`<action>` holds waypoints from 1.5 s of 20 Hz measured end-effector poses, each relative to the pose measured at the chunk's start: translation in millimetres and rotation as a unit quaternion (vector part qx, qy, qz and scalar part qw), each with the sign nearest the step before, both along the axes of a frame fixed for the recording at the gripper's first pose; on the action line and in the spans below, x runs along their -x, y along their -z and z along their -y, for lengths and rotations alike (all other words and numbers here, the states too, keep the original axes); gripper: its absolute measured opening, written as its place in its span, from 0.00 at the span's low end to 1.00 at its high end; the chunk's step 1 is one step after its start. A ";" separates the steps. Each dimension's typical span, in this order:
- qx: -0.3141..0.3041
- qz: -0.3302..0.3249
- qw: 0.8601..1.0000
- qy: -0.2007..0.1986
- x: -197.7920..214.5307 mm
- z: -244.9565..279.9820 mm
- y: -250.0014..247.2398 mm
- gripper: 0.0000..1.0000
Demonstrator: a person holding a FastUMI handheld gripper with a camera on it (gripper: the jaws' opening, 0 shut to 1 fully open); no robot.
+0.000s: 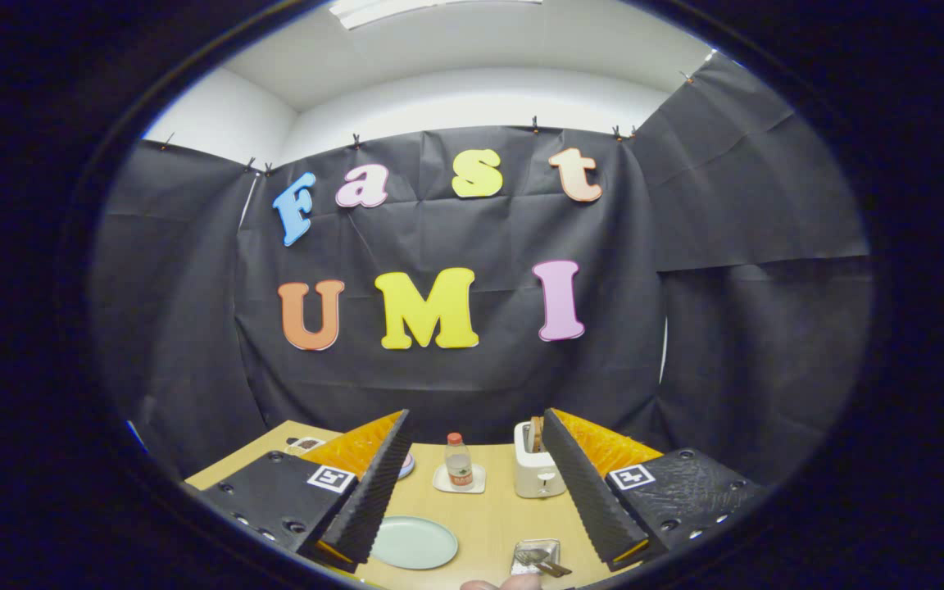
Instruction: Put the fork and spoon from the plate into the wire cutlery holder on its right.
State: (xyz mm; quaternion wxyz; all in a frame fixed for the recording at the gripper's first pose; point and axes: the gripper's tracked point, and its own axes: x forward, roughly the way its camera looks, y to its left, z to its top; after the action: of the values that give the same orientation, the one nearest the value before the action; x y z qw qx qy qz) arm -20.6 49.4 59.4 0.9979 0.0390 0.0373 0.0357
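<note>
My gripper (pixel 476 418) is open and held high above the wooden table (pixel 488 516), with nothing between its fingers. Far below, between the fingers, lies a pale green plate (pixel 413 542) whose visible surface is bare. To its right sits the small wire cutlery holder (pixel 534 547). A shiny utensil (pixel 539 560) with a dark handle rests in or on the holder; I cannot tell whether it is the fork or the spoon. A person's fingertip (pixel 505 583) shows just in front of the holder.
Further back on the table stand a white toaster (pixel 537 475) with bread in it and a small bottle (pixel 459 460) on a white square coaster. Another plate (pixel 407 467) peeks from behind the left finger. Black cloth walls close off the back and sides.
</note>
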 end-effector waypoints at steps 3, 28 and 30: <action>-0.006 -0.009 1.000 0.003 10.3 -1.7 10.5 0.96; -0.012 -0.016 1.000 0.013 2.4 9.3 7.1 0.96; -0.011 -0.014 1.000 0.011 3.4 8.5 5.2 0.96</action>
State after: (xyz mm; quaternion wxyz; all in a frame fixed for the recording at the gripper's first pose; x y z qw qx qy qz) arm -24.0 40.9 54.3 0.9972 0.0504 0.0501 0.0247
